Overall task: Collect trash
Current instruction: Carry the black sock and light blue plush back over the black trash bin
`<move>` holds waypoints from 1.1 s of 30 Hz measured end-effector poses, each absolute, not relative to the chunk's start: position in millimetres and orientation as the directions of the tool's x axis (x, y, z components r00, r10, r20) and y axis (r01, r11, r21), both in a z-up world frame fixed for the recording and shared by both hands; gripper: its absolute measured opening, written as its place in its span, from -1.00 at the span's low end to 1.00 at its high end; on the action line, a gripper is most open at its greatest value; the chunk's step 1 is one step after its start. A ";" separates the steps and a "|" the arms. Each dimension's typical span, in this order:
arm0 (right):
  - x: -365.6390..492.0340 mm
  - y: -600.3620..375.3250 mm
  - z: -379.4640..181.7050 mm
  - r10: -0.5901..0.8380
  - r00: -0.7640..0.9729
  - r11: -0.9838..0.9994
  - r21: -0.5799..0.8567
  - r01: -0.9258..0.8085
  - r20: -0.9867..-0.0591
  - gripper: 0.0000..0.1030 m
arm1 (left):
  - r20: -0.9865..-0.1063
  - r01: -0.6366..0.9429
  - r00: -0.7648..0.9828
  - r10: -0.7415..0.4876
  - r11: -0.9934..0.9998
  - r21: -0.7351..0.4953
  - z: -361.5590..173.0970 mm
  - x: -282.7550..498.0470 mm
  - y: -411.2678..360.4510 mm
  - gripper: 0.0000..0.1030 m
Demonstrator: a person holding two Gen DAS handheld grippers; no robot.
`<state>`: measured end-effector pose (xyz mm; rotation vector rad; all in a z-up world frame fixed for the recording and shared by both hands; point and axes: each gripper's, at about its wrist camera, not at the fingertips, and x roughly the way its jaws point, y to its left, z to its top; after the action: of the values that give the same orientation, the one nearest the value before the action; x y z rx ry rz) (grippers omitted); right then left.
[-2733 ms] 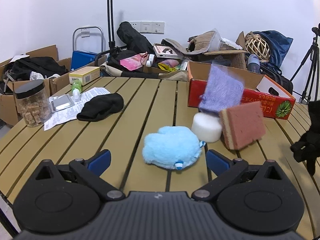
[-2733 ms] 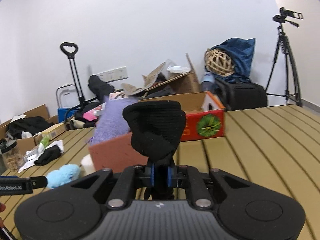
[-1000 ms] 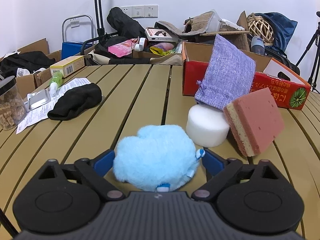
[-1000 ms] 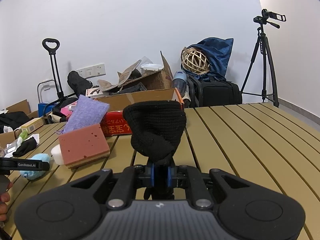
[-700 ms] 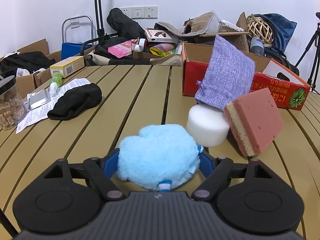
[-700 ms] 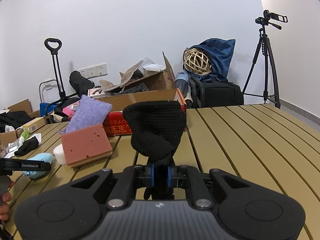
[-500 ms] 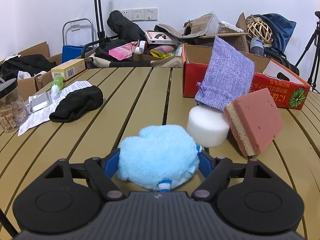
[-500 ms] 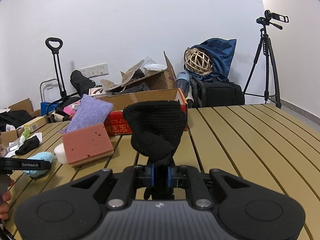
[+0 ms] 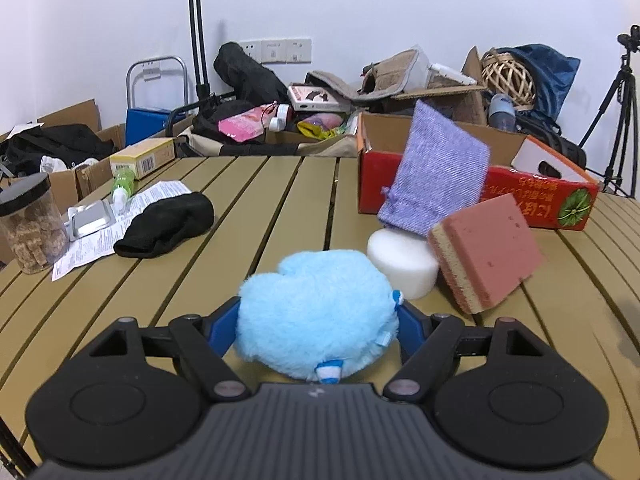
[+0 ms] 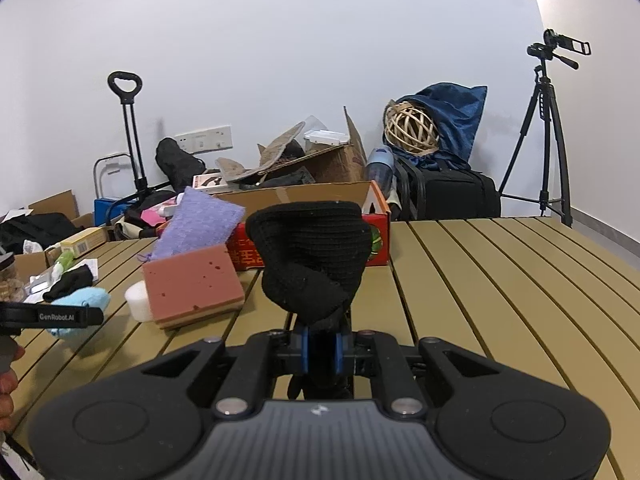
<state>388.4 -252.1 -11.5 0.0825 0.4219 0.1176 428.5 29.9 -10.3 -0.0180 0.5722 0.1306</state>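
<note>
Right wrist view: the right gripper point(image 10: 322, 350) is clamped on a black knit glove point(image 10: 312, 258) standing above the slatted table point(image 10: 480, 280). At left, a pink sponge point(image 10: 192, 284) leans by a white foam disc point(image 10: 136, 304), with a purple pouch point(image 10: 196, 224) against a red cardboard box point(image 10: 376, 212). The left gripper point(image 10: 52, 316) holds a blue plush point(image 10: 86, 298) at the far left.

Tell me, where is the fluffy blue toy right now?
In the left wrist view the fluffy blue toy sits low in the middle, squeezed in the left hand-held gripper, with the white foam puck just behind on its right.

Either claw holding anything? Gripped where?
Left claw: blue plush, clamped across its sides. Right claw: black glove, pinched at its lower end.
</note>
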 end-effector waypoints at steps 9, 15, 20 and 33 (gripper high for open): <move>377.1 -245.0 -6.1 0.165 0.904 0.986 0.085 -0.142 -0.395 -0.78 | -0.485 -0.093 0.870 0.092 0.995 0.022 2.9 397.9 21.2 0.53; 361.8 -239.1 -3.2 0.188 0.905 0.982 0.063 -0.177 -0.382 -0.78 | -0.453 -0.073 0.889 0.063 0.997 -0.005 5.9 371.1 22.6 0.53; 342.5 -233.2 -0.9 0.209 0.904 0.978 0.054 -0.203 -0.372 -0.78 | -0.418 -0.046 0.908 0.025 0.998 -0.041 12.4 343.0 21.9 0.53; 280.7 -226.1 -11.2 0.264 0.875 0.964 0.088 -0.251 -0.406 -0.78 | -0.401 0.014 0.915 -0.031 0.999 -0.045 8.1 267.7 12.0 0.53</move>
<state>280.7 -226.1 -11.2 0.0329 0.4281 0.2689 267.7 12.0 8.1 -0.0410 0.4138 -0.0234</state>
